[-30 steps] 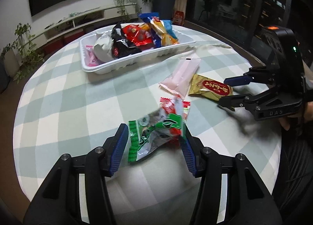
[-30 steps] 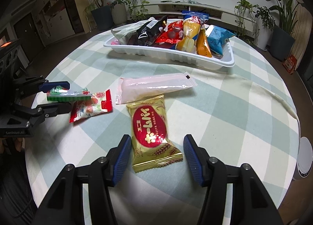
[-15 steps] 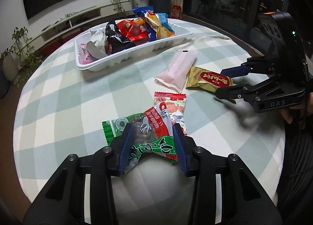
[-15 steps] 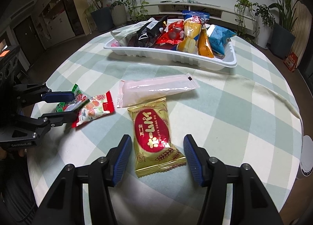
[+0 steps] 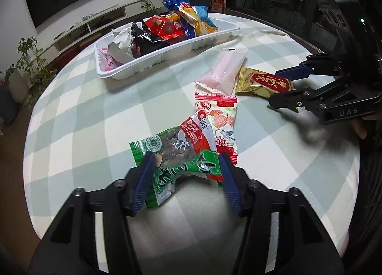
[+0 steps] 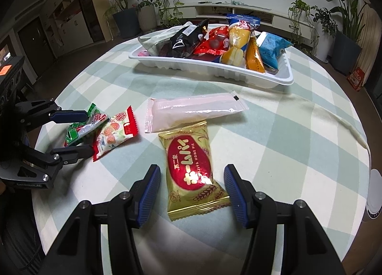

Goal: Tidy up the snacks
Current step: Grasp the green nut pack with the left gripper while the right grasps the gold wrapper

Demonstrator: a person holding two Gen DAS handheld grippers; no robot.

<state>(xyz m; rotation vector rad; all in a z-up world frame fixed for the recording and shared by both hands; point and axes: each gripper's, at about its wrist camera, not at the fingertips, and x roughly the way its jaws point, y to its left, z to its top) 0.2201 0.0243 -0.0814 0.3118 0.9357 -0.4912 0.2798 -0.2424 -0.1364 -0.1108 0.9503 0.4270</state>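
My left gripper (image 5: 185, 169) is shut on a green and red snack packet (image 5: 181, 150), which buckles between the pads; the packet also shows in the right wrist view (image 6: 81, 126). Beside it lies a red and white candy packet (image 5: 220, 119). My right gripper (image 6: 191, 186) is open, its jaws on either side of the near end of a gold pie packet (image 6: 191, 167) lying flat on the table. A long pink packet (image 6: 193, 111) lies just beyond it. A white tray (image 6: 284, 76) at the far side holds several snacks.
The round table has a green and white checked cloth (image 6: 286, 143). Its front edge is close below both grippers. Potted plants (image 6: 348, 36) and a low TV shelf (image 6: 238, 12) stand beyond the table.
My left gripper has closed on the green packet and turned it. My right gripper has moved slightly forward over the gold pie packet and stays open.
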